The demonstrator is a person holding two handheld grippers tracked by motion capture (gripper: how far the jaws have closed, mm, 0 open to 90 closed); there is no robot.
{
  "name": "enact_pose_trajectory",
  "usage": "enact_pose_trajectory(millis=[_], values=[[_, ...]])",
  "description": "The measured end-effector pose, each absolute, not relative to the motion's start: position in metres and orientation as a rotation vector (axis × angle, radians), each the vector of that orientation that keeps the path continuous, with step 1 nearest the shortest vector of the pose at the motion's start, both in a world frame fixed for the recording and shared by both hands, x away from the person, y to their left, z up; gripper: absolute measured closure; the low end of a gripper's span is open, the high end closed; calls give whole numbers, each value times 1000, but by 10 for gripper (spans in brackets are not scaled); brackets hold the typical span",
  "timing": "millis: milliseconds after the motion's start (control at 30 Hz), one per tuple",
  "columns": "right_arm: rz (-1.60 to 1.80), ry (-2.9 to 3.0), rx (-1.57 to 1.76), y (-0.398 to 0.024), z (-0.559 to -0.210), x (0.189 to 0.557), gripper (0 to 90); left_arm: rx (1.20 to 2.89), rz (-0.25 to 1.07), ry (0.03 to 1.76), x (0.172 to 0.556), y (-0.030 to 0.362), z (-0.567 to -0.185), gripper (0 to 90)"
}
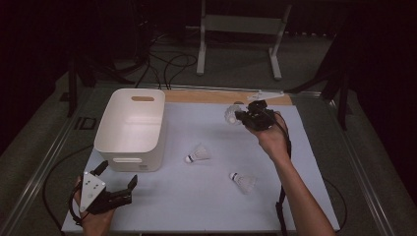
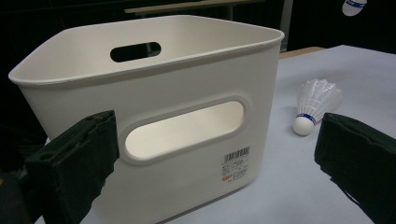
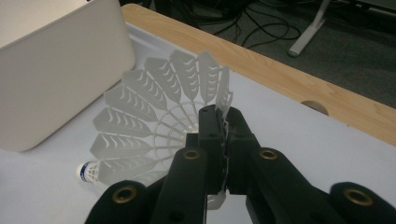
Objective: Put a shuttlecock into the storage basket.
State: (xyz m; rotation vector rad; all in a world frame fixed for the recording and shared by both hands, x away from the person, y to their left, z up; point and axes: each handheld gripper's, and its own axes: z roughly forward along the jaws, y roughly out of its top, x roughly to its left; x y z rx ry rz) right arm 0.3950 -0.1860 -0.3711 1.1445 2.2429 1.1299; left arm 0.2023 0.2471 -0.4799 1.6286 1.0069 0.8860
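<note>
Above the table, the right gripper [image 1: 242, 117] pinches a white shuttlecock [image 3: 159, 107] by its skirt edge. Meanwhile the left gripper [image 1: 118, 178] rests wide open and empty, just beside the white bin [image 1: 132, 129].

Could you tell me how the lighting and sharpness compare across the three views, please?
High view: dim, dark surroundings, soft detail on the right gripper. Left gripper view: bright white bin, own jaws blurred. Right gripper view: held shuttlecock is sharp and evenly lit.

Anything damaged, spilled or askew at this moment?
Nothing stands out. The right gripper pinches a shuttlecock by its skirt edge; two shuttlecocks lie on their sides; the bin stands upright.
</note>
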Motion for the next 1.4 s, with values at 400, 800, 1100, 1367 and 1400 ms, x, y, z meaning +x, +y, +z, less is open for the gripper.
enact_pose_trajectory(millis=[400, 800, 1100, 1367, 1400], values=[[1162, 2240, 1135, -180, -364, 394, 880, 1628, 884, 1006, 203, 247, -480, 4], [1185, 2237, 1121, -173, -358, 394, 879, 1629, 883, 1004, 203, 246, -480, 4], [1201, 2230, 1113, -169, -354, 394, 886, 1633, 882, 1003, 203, 246, -480, 4], [1215, 2226, 1098, -163, -349, 393, 886, 1630, 883, 1004, 203, 246, -480, 4], [1217, 2227, 1099, -163, -349, 393, 886, 1630, 883, 1005, 203, 246, -480, 4]])
